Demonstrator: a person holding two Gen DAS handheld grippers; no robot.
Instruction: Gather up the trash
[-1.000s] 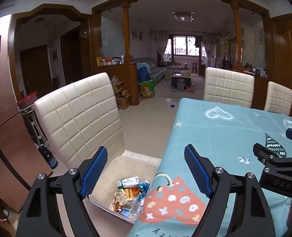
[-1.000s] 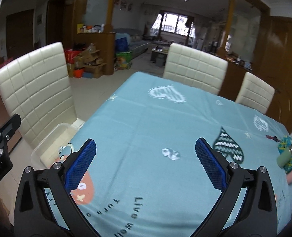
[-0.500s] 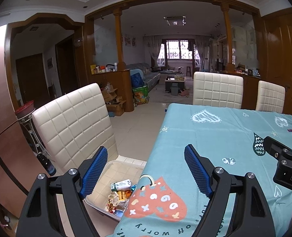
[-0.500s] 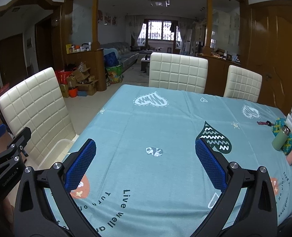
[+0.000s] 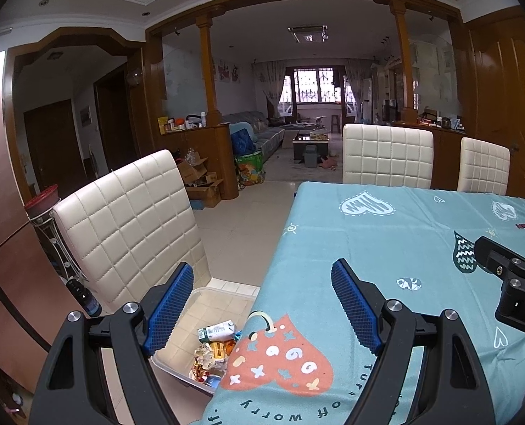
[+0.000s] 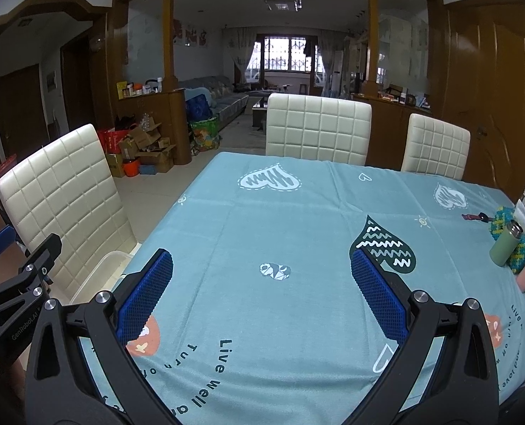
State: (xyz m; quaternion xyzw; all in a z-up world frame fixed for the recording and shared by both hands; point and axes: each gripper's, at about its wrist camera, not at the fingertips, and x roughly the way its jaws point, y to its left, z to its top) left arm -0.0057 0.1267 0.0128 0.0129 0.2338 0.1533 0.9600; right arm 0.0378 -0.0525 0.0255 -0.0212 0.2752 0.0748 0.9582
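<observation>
A clear plastic bin (image 5: 227,288) stands on the floor beside the table's left edge, in front of a cream chair. It holds trash (image 5: 214,345): a small carton, crumpled wrappers and foil. My left gripper (image 5: 262,304) is open and empty, held above the table's left edge and the bin. My right gripper (image 6: 261,288) is open and empty above the blue tablecloth (image 6: 280,226). The bin's rim also shows in the right wrist view (image 6: 101,265). I see no loose trash on the cloth.
A cream chair (image 5: 131,219) stands at the table's left, two more (image 6: 319,129) at the far side. A green flask (image 6: 505,244), knitted items and small bottles sit at the table's right edge. Cardboard boxes (image 6: 149,148) lie on the floor behind.
Both grippers have risen and tilted up, so more of the room and less of the bin shows. Both stay open and empty.
</observation>
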